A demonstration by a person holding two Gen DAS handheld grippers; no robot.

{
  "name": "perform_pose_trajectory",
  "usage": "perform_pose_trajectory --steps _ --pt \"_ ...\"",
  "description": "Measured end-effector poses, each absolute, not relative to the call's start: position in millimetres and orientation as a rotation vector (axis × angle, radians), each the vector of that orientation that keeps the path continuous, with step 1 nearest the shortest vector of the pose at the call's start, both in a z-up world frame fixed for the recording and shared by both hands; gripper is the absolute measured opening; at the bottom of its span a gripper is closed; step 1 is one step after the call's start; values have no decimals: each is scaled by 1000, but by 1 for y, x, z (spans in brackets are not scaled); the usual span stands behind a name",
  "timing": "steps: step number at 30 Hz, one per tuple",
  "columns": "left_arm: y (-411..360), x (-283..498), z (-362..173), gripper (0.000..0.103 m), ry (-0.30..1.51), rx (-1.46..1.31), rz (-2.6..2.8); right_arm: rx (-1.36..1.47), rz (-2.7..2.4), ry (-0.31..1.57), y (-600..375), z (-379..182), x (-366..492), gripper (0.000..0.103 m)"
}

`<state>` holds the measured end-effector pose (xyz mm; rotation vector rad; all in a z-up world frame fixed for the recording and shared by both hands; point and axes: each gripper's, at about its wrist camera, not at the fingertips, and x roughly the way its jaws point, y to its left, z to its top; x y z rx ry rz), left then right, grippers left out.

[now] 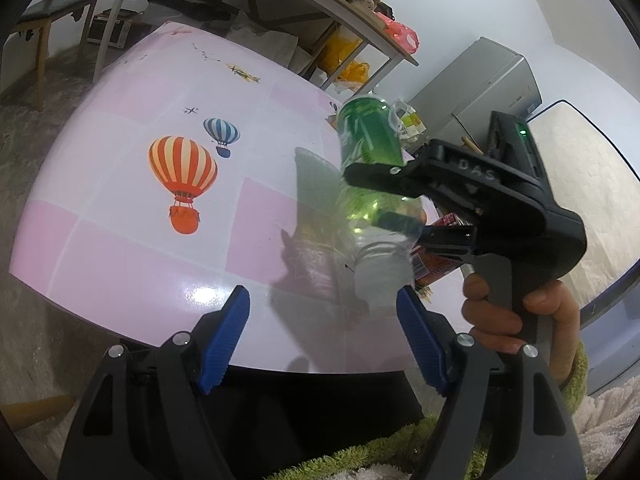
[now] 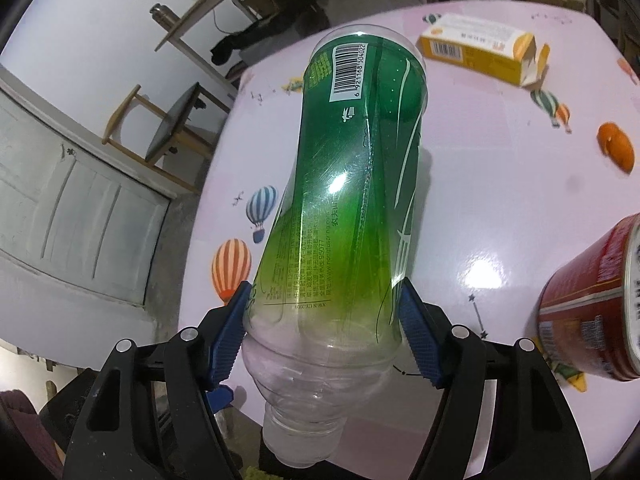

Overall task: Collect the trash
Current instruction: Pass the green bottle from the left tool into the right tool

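The right gripper [image 2: 322, 332] is clamped on the bottle [image 2: 352, 184], its blue pads pressing the lower, paler part of the green label from both sides, just above the shoulder and the white cap. That puts the hold near the neck end, so the cap points back toward the hand and the bottle's base sticks out ahead, tilted over the table [image 2: 460, 208]. The left wrist view shows the same thing from the side: the bottle [image 1: 370, 140] hangs clear of the table [image 1: 120, 184], slanting, with the person's hand [image 1: 516, 312] wrapped round the black handle below it. A grip on the narrowing waist likely suits an empty, light bottle, since the pads seat where the wall gives least; the label does look slightly creased there. The left gripper [image 1: 322, 338] hovers low at the near edge of the table with its fingers apart and nothing between them, probably kept free for the next piece. More trash waits on the table: a yellow box [image 2: 480, 50] with an open flap at the far side, an orange peel [image 2: 616, 146] to the right, and a red can [image 2: 592, 300] lying close beside the right gripper. No bin or bag shows in either view, so where the bottle is headed I cannot tell; the job seems early on.
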<state>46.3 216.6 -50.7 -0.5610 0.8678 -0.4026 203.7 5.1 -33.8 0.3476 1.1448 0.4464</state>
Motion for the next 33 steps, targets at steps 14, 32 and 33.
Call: perform_pose_trajectory --steps 14,32,33 --pt "218 48 -51 73 864 -561 -393 373 489 1032 -24 -6 183 67" --pt "218 48 -48 73 858 -549 -387 429 536 922 -57 30 163 67" --pt "217 48 -48 73 858 -547 -387 433 541 910 -61 34 161 67"
